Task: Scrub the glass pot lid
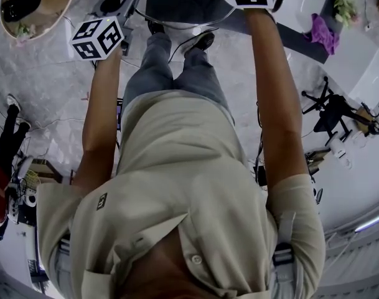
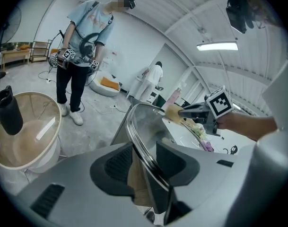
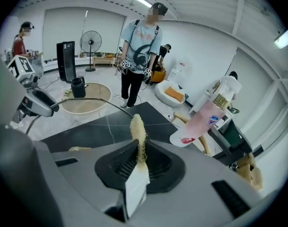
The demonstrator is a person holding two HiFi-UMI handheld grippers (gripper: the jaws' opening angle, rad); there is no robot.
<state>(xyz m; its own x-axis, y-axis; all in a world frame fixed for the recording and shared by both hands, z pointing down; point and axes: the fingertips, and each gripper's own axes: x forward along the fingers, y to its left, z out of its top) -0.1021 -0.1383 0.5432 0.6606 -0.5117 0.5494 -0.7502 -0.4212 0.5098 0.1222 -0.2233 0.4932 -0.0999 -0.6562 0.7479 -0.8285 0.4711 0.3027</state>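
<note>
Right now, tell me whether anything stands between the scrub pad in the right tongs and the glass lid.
Nothing visible does. The yellow fuzzy scrub pad clamped in the right tongs sits right at the rim of the round glass pot lid, gripped by its edge in the left tongs. Whether they touch is unclear.

Hand-held gripper (image 3: 139, 157) pinches a yellow sponge (image 3: 137, 126); lid rim (image 3: 87, 99) beyond.
</note>
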